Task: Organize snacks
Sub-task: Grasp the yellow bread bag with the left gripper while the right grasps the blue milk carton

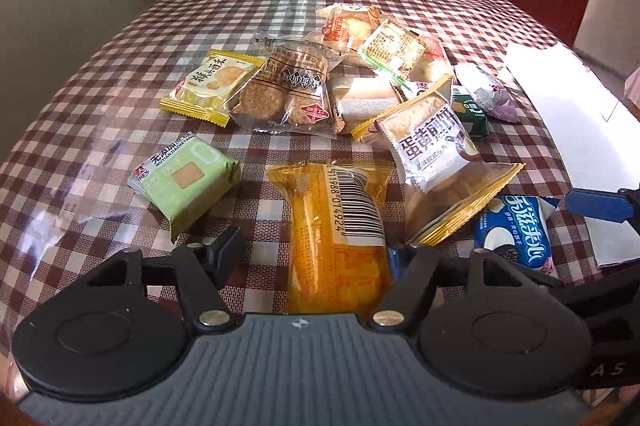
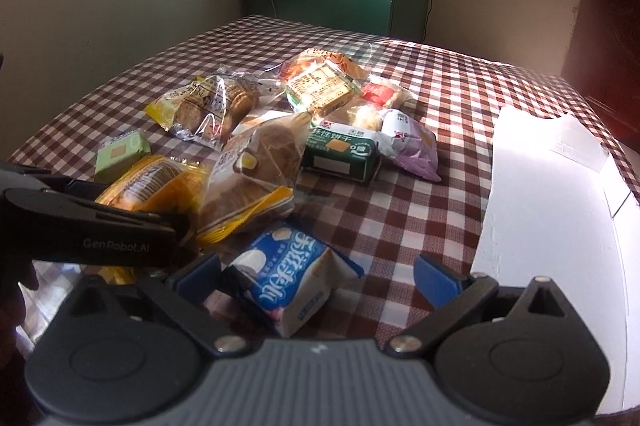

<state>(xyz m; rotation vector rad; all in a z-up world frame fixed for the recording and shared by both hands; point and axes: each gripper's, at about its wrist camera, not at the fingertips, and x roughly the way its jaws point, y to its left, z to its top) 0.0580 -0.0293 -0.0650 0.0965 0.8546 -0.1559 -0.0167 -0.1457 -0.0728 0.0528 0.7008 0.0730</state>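
An orange packet (image 1: 336,226) with a barcode lies lengthwise between the fingers of my left gripper (image 1: 314,250). Its right finger (image 1: 400,262) meets the packet's edge, and checked cloth shows between the left finger (image 1: 230,246) and the packet, so the jaws stand open. In the right wrist view a blue cookie packet (image 2: 284,274) sits between the blue pads of my right gripper (image 2: 318,276), also open, with a wide gap on its right side. The same blue packet (image 1: 516,226) lies beside the orange one. Further snack packets are heaped at mid-table.
The heap holds a clear biscuit packet (image 1: 284,90), a yellow cracker packet (image 1: 212,82), a light green packet (image 1: 186,178), a white-and-yellow packet (image 1: 436,154), a dark green packet (image 2: 344,154) and a purple one (image 2: 412,142). A white box (image 2: 540,206) lies at the right. The left gripper's black body (image 2: 100,230) crosses the left.
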